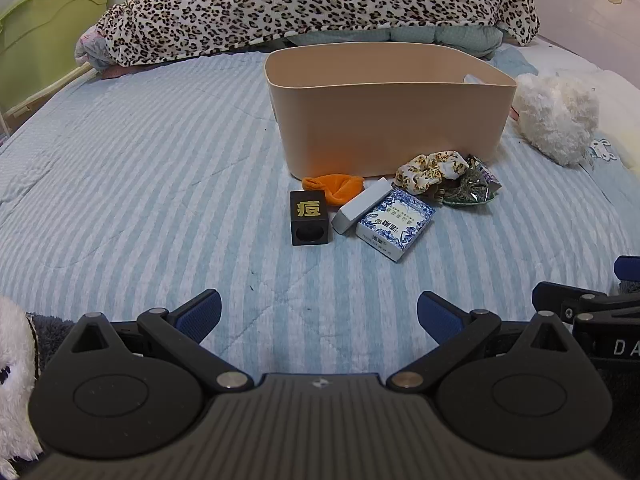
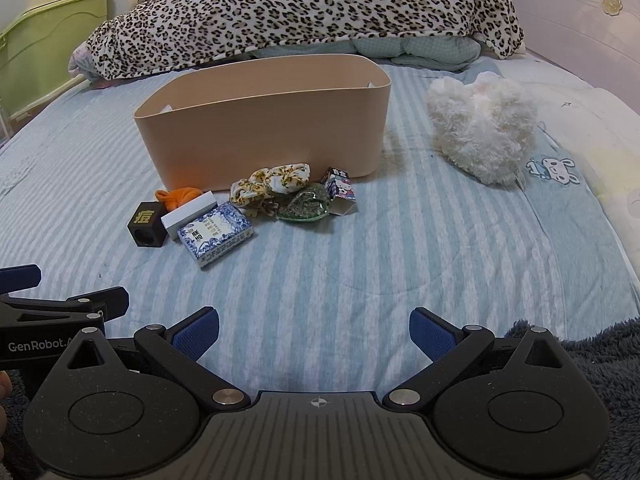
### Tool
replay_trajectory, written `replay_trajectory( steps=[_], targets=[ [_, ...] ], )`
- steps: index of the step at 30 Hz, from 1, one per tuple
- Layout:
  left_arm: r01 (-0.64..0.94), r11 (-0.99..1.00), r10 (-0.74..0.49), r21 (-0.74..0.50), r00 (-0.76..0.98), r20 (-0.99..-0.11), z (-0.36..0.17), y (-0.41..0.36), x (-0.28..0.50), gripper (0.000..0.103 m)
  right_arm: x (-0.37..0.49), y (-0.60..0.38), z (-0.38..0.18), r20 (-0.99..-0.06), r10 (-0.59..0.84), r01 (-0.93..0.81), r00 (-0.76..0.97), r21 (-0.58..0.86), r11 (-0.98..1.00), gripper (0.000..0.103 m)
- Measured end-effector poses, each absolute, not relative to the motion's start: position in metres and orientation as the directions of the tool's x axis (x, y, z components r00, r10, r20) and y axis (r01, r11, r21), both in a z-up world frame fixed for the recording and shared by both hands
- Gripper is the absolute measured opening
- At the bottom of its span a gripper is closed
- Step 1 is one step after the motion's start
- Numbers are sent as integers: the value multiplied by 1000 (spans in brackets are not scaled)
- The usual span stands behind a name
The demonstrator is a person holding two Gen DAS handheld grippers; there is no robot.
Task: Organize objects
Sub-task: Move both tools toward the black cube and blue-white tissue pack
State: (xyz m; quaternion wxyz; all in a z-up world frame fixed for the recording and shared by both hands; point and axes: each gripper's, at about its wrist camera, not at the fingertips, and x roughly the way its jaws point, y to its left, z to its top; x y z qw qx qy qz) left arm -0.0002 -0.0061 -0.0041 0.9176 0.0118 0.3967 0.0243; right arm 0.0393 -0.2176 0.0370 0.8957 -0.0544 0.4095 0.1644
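Observation:
A beige plastic bin point(image 1: 384, 128) point(image 2: 260, 136) stands on the striped bed. In front of it lie a black cube with a gold character point(image 1: 309, 218) point(image 2: 147, 225), an orange cloth point(image 1: 334, 186) point(image 2: 178, 196), a grey-white box point(image 1: 362, 206) point(image 2: 188, 214), a blue-patterned box point(image 1: 396, 226) point(image 2: 216, 234), a floral scrunchie point(image 1: 432, 170) point(image 2: 272, 184), a green glittery pouch point(image 1: 468, 190) point(image 2: 306, 206) and a small cartoon carton point(image 2: 340, 192). My left gripper point(image 1: 318, 316) and right gripper point(image 2: 314, 334) are open and empty, well short of the items.
A white fluffy toy point(image 1: 556, 116) point(image 2: 482, 128) lies right of the bin. A leopard blanket point(image 1: 312, 4) is piled behind it. A green headboard point(image 1: 44, 36) is at far left. A grey fleece point(image 2: 592, 360) lies at near right.

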Motion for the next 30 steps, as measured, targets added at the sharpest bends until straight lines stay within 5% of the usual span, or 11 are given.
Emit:
replay_trajectory(
  steps=[30],
  targets=[
    [-47,997,80,65,669,-739,-2,-3,4,103,48,-213,37,-762,252,-337,597,47,940,103]
  ],
)
